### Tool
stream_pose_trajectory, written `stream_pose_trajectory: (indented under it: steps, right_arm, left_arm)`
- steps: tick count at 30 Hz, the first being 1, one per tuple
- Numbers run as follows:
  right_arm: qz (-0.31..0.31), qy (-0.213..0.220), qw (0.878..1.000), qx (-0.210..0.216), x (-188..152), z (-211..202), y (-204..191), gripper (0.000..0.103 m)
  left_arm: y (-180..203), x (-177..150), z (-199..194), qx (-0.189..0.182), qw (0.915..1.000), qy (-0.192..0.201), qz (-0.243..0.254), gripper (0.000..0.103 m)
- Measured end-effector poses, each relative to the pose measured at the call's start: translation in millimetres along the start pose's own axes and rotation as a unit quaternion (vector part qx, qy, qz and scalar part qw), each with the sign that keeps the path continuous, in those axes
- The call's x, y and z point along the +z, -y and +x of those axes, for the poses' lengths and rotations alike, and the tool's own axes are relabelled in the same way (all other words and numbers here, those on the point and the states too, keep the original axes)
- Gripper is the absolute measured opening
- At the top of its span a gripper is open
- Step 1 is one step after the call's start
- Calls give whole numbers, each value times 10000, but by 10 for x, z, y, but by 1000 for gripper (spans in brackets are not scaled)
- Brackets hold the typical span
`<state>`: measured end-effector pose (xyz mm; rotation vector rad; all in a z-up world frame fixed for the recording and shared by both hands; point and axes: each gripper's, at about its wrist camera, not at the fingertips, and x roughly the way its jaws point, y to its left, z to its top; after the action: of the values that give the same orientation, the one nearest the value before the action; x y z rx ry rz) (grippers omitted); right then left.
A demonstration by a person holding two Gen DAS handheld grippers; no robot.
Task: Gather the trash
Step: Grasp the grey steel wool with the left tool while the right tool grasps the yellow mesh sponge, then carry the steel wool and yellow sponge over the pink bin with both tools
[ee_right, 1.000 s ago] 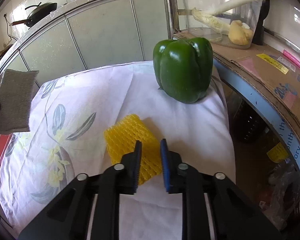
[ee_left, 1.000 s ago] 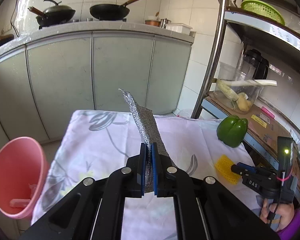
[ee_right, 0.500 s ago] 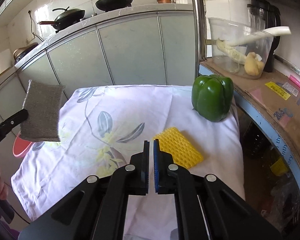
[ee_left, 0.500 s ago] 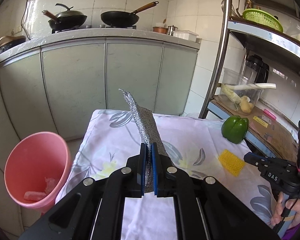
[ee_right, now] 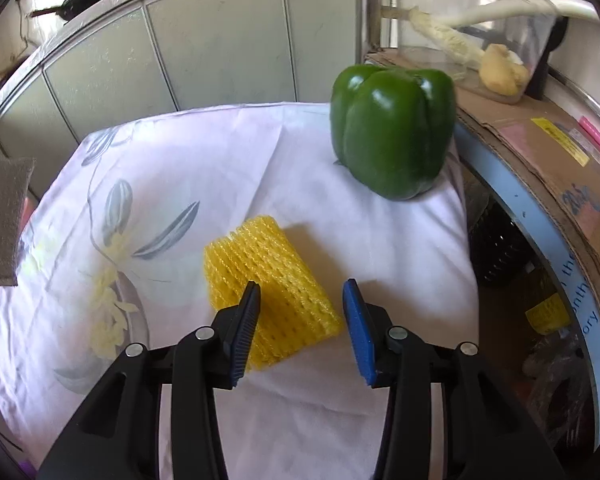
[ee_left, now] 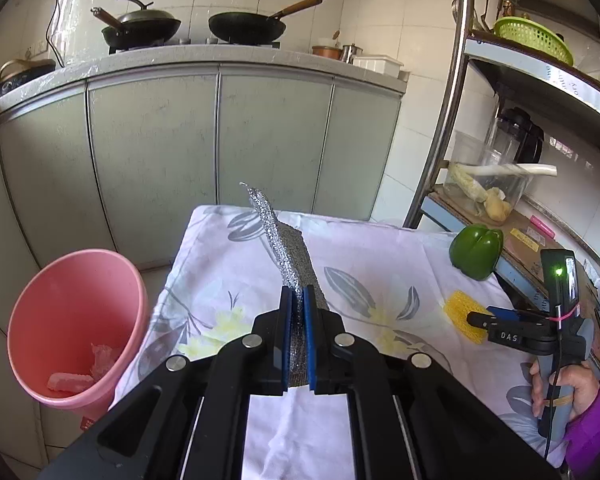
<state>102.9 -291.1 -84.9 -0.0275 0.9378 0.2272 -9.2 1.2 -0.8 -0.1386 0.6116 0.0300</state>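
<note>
My left gripper (ee_left: 296, 296) is shut on a grey scouring pad (ee_left: 278, 240), held edge-on above the floral tablecloth (ee_left: 372, 264); the same scouring pad (ee_right: 2, 216) shows at the left edge of the right wrist view. A pink bin (ee_left: 72, 328) with some scraps inside stands on the floor left of the table. A yellow foam net (ee_right: 268, 284) lies on the cloth. My right gripper (ee_right: 302, 294) hovers just over its near end, jaws opening, with the net under and between the fingers and the pads not pressing it. From the left wrist view the right gripper (ee_left: 474, 317) sits over the foam net (ee_left: 462, 314).
A green bell pepper (ee_right: 392, 132) stands on the cloth beyond the net, by the table's right edge. A metal rack (ee_left: 444, 120) on the right carries a clear container (ee_right: 480, 28) with vegetables and a cardboard sheet. Grey cabinets (ee_left: 220, 140) with woks on top run behind the table.
The right gripper pulled back and shut, then came forward over the yellow net and spread its jaws. The left gripper kept hold of the pad and shifted left, bringing more of the pink bin into view.
</note>
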Motion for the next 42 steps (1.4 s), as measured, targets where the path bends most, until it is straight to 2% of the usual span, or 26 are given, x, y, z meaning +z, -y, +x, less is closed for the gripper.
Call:
stream_pose_trajectory:
  steps: [2, 3, 4, 5, 6, 7, 13, 21, 33, 42]
  right_arm:
    - [-7, 9, 10000, -41, -14, -10, -16, 44]
    - [33, 15, 10000, -17, -27, -21, -19, 40]
    - [60, 32, 10000, 32, -34, -34, -22, 33]
    - [97, 59, 9999, 104, -51, -59, -31, 21]
    - [118, 94, 9998, 107, -68, -94, -52, 14]
    - [110, 123, 9998, 104, -71, -114, -68, 12]
    - [22, 492, 9981, 370, -80, -417, -331, 11]
    - [-569, 815, 9907, 927, -31, -773, -1052, 11]
    - [-1379, 1044, 9739, 1473, 180, -975, -2147, 11]
    - [-1659, 1066, 9629, 1844, 254, -1000, -2792, 11]
  left_arm:
    - [0, -13, 34, -9, 10000, -40, -17, 5]
    - [0, -17, 43, -9, 10000, -49, -19, 5]
    - [2, -25, 53, -10, 10000, -61, -19, 5]
    - [5, -23, 60, -12, 10000, -65, -18, 5]
    - [5, -26, 60, -11, 10000, -59, -17, 5]
    - [1, -29, 55, -11, 10000, -53, -16, 5]
    - [-69, -23, -12, 42, 9999, 18, -125, 5]
    - [-210, -20, -220, 186, 9993, 243, -230, 5]
    - [-688, -12, -551, 771, 9940, 610, -479, 5]
    - [-1223, -16, -790, 1422, 9839, 832, -688, 5]
